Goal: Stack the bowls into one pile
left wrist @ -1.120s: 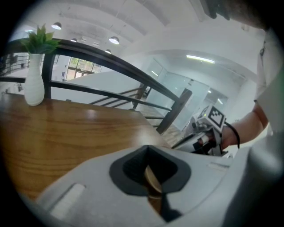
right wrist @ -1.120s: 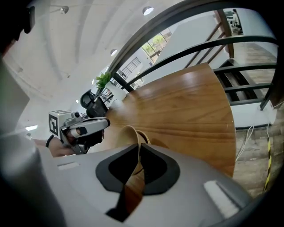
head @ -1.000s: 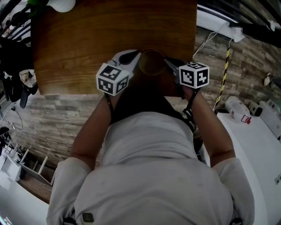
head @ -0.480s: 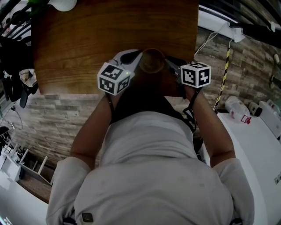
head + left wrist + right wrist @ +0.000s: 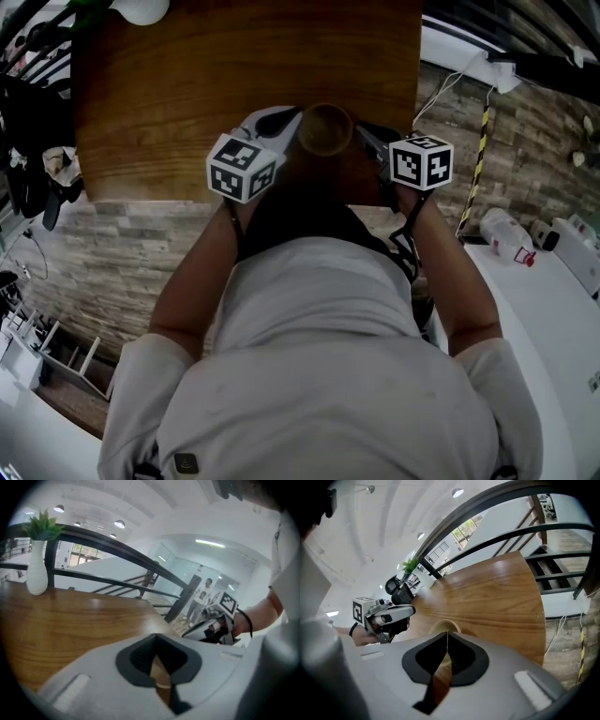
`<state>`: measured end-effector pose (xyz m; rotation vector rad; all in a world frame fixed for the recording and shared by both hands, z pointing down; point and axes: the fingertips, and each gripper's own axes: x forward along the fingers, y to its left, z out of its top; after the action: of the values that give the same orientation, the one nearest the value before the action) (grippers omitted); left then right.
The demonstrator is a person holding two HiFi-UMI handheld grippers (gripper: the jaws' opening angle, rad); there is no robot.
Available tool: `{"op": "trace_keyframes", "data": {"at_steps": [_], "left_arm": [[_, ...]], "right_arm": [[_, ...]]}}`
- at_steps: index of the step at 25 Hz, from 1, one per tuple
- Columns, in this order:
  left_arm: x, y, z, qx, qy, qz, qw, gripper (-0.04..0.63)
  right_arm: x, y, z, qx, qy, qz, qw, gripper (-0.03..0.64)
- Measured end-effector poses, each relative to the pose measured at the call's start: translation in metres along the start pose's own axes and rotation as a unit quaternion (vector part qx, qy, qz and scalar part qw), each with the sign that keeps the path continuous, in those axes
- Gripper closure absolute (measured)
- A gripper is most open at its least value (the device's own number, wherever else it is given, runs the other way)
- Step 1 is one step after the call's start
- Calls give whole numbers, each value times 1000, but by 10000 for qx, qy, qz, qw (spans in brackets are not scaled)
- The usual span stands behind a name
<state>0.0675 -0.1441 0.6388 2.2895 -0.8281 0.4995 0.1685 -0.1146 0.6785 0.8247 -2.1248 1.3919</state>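
Bowl (image 5: 324,129): brown, on the table (image 5: 187,84) near its front edge, between the two gripper tips. I can't tell whether others are nested inside it.
Left gripper (image 5: 155,638): jaws closed tip to tip, holding nothing, with the tip just beside the bowl's left rim.
Right gripper (image 5: 447,634): jaws have just been closing and now meet with nothing between them. The bowl sits just past the tip.
Vase (image 5: 36,576): white with a green sprig, at the far left corner, well apart from the bowl.

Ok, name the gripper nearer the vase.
Left. The left gripper is beside the bowl toward the vase; the right gripper, jaws just closing on nothing visible, is beyond the bowl.
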Motion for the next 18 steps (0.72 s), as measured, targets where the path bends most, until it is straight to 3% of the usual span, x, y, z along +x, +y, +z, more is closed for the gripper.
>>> {"op": "trace_keyframes", "data": {"at_steps": [10, 18], "left_arm": [[-35, -21, 26, 141, -350, 155, 9992, 591], [-60, -68, 50, 417, -638, 226, 9968, 591]], "right_arm": [[-32, 32, 9, -364, -312, -23, 9988, 609], [-92, 67, 26, -888, -862, -4, 9923, 609]]}}
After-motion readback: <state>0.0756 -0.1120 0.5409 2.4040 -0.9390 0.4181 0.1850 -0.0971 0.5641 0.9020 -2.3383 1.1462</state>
